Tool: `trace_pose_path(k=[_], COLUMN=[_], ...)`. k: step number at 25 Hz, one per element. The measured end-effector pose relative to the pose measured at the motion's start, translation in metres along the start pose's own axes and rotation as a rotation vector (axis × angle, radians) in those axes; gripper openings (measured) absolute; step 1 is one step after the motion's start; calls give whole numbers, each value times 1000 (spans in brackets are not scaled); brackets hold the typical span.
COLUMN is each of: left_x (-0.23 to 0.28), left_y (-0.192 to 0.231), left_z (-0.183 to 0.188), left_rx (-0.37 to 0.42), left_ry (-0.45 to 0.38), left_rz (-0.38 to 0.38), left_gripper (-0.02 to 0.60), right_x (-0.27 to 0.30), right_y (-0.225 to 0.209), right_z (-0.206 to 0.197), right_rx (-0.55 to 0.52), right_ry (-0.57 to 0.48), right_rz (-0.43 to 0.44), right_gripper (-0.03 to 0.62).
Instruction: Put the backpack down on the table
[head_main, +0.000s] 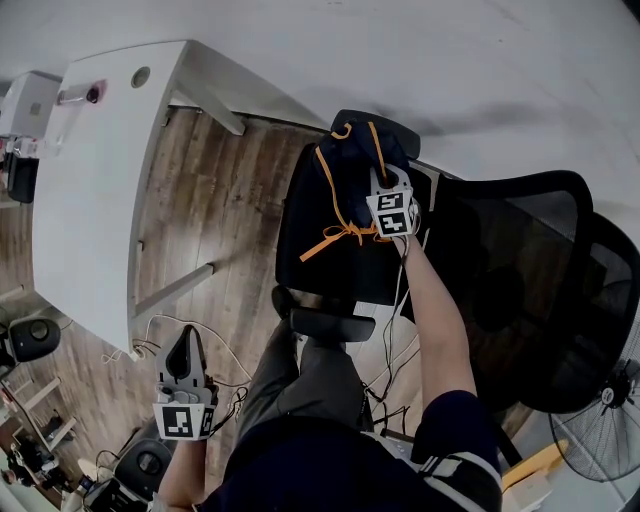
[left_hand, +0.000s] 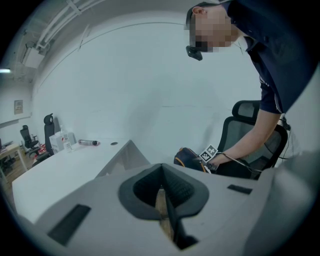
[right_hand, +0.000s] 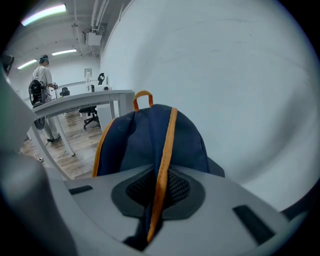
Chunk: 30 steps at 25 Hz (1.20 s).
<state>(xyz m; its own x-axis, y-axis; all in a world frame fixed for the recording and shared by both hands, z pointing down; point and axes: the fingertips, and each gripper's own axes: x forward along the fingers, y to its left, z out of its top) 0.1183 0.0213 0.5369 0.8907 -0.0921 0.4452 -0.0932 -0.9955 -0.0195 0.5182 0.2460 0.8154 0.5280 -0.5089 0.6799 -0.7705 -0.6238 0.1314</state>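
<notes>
Office room with a wood plank floor (head_main: 230, 200) and a plain pale wall, with a long white table (head_main: 90, 200) running along the left side of the head view. The backpack (head_main: 335, 200) (navy, orange trim) isn't on the table yet; it's standing on the seat of a black office chair (head_main: 300, 250) with its top loop pointing up at the wall. The right gripper (head_main: 383, 185) is on top of it, and its own view shows the jaws clamped down on an orange-edged strap (right_hand: 162, 170), so I'd say the grab is done and the lift hasn't started. The left gripper (head_main: 186, 345) hangs low by the person's leg with its jaws pressed together on nothing, just floor showing past them. The part that matters: the table sits off to the left of the chair, with a strip of open floor between them, so the bag has to swing left across the person's body. The left gripper is nearer the table, but the right one has the bag. My guess is that a one-strap hold will let it dangle and tip.
</notes>
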Motion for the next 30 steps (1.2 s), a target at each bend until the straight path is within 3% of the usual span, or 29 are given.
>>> trace_pose_path(k=[8, 23, 30], left_x=[-2, -19, -32], left_y=[-4, -15, -16], left_z=[5, 21, 29], left_rx=[-5, -12, -26], left_ry=[-14, -59, -90], left_rz=[4, 10, 29], left_gripper=[5, 5, 5], right_x=[-37, -135, -183], right_y=[5, 41, 44], right_z=[34, 102, 135], right_rx=[92, 343, 389], right_ry=[-106, -247, -323], right_rz=[62, 338, 394], right_gripper=[12, 11, 11])
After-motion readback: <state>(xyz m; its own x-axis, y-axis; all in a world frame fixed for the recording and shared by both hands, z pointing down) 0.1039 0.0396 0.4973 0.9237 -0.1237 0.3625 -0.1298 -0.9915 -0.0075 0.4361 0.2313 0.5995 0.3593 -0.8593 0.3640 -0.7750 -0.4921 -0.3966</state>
